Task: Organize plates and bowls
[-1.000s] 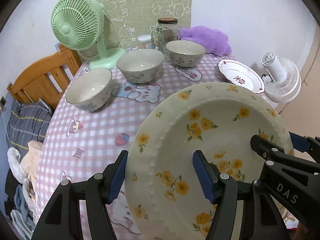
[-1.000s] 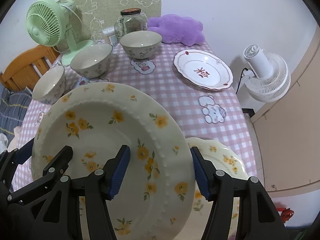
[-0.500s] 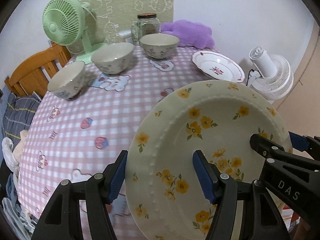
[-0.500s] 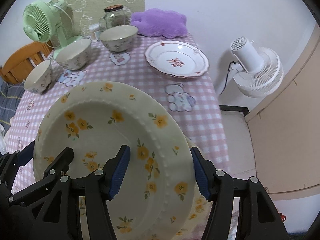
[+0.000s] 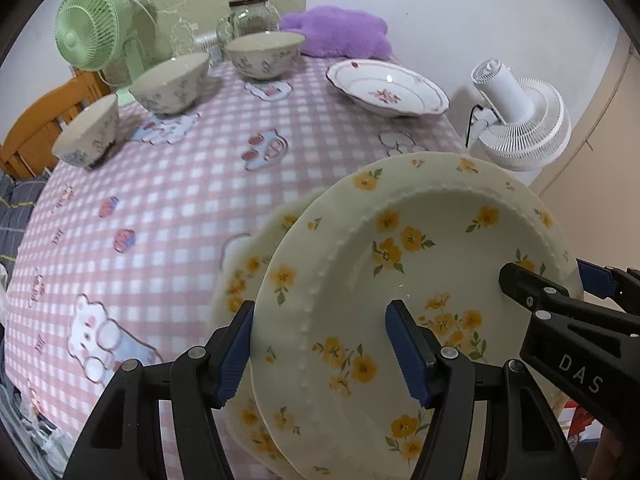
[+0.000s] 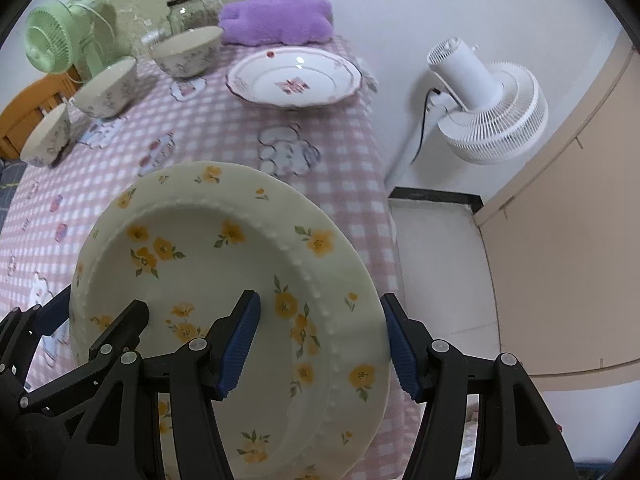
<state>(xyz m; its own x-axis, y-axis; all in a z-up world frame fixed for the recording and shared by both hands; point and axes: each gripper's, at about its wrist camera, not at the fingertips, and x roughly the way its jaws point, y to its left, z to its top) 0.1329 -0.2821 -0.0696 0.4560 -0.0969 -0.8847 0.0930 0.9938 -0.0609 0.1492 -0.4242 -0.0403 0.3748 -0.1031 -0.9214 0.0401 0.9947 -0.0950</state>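
I hold the yellow-flowered plate (image 5: pixel 420 280) with both tools: left hand-held gripper (image 5: pixel 320 352) and right hand-held gripper (image 6: pixel 320 344) each clamp opposite rims. A matching plate (image 5: pixel 244 280) lies directly beneath on the bench (image 5: pixel 160 208). Next: lower level, seat, release.

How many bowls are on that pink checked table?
3, in a slanting row at the table's far left: one nearest the wooden chair, one in front of the green fan, one before the glass jar. None looks hidden.
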